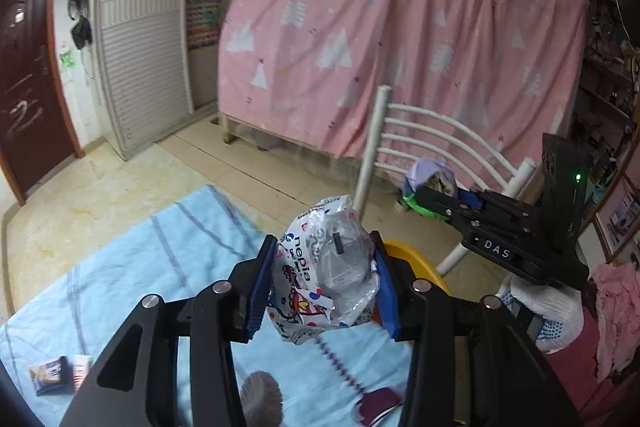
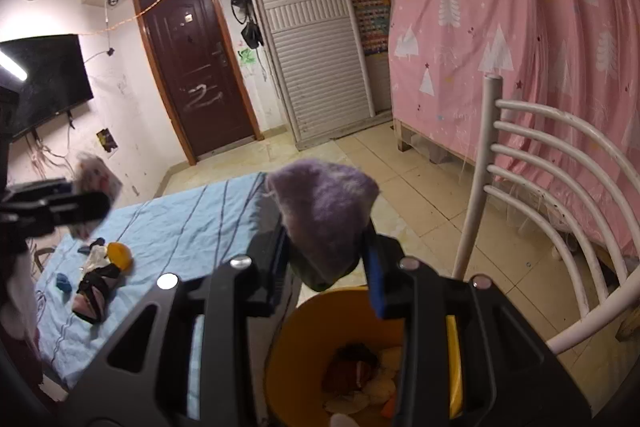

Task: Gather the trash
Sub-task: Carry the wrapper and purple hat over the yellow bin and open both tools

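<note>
Your left tool (image 1: 326,279) is clenched on a crumpled white plastic wrapper printed with "nepia" and cartoon figures (image 1: 326,267). The blue pads (image 1: 262,287) press its two sides, and it stands lifted clear of the light blue striped cloth covering the counter (image 1: 160,251). Held this way, the wrapper is ready to carry across to the bin; the yellow rim of that bin shows just behind the left tool's right-hand finger.

Your right tool (image 2: 326,259) grasps a fuzzy purple fabric scrap with a dark underside (image 2: 324,207). It hangs directly above the open round yellow plastic bin (image 2: 280,355), which stands beside the counter's edge and already contains brownish and pale scraps. This placement suggests the scrap is lined up for release into the bin; opening the jaws here should drop it inside the rim.

More trash lies on the cloth: in the right wrist view, a dark and pink crumpled wrapper (image 2: 94,293), a small yellow rounded piece (image 2: 119,254) and a blue scrap (image 2: 63,283); in the left wrist view, a small blue printed packet (image 1: 50,375) and a maroon piece (image 1: 378,403).

A white metal chair with a curved slatted back (image 2: 560,195) stands near the bin, so keep the right tool's path clear of it.
</note>
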Motion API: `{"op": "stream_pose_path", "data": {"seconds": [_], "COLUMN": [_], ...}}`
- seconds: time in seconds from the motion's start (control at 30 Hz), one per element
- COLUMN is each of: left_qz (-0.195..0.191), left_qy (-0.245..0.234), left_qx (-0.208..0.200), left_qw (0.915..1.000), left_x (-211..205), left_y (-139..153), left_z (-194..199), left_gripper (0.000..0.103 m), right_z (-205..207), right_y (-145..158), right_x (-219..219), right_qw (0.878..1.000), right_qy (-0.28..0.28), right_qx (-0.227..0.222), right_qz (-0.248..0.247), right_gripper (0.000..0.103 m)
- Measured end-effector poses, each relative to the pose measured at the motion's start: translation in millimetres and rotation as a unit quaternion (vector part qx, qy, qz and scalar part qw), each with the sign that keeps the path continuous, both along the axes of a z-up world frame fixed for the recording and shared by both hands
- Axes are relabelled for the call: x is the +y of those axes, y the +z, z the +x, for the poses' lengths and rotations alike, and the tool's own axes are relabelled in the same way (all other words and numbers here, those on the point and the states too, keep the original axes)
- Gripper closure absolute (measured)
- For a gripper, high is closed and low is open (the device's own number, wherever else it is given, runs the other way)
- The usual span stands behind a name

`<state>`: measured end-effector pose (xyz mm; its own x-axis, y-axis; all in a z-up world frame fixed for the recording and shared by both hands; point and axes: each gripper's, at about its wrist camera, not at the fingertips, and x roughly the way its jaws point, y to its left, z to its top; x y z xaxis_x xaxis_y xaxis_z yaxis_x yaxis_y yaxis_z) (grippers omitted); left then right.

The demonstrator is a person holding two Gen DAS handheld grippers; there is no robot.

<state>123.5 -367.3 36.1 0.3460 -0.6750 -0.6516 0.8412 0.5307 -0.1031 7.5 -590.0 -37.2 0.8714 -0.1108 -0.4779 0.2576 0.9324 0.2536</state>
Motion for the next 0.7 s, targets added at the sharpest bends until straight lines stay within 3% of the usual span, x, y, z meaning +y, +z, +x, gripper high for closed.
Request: {"op": "stream_pose_path", "data": {"seconds": [0.2, 0.27, 0.4, 0.47, 0.57, 0.7], "left_qz": [0.025, 0.035, 0.048, 0.057, 0.063, 0.065], "left_qy": [-0.028, -0.032, -0.044, -0.051, -0.057, -0.053], "left_qx": [0.028, 0.033, 0.036, 0.031, 0.035, 0.038], "left_qw": [0.9989, 0.9983, 0.9972, 0.9966, 0.9958, 0.9958], "left_x": [-49, -64, -86, -94, -106, -108], "left_y": [-21, -27, -40, -46, -52, -53], "left_z": [-9, -9, -14, -17, -22, -22], "left_gripper": [0.067, 0.067, 0.066, 0.062, 0.049, 0.039], "right_z": [-6, -7, -11, -11, -13, -20], "right_y": [-4, -5, -5, -4, -2, 1], "right_x": [-20, -25, -33, -34, -35, -41], "right_qw": [1.0, 1.0, 0.999, 0.999, 0.999, 0.997], "right_qy": [-0.016, -0.018, -0.025, -0.029, -0.037, -0.055], "right_qx": [0.004, 0.003, -0.002, -0.004, -0.012, -0.028], "right_qz": [0.012, 0.021, 0.026, 0.03, 0.035, 0.044], "right_gripper": [0.071, 0.063, 0.059, 0.049, 0.047, 0.045]}}
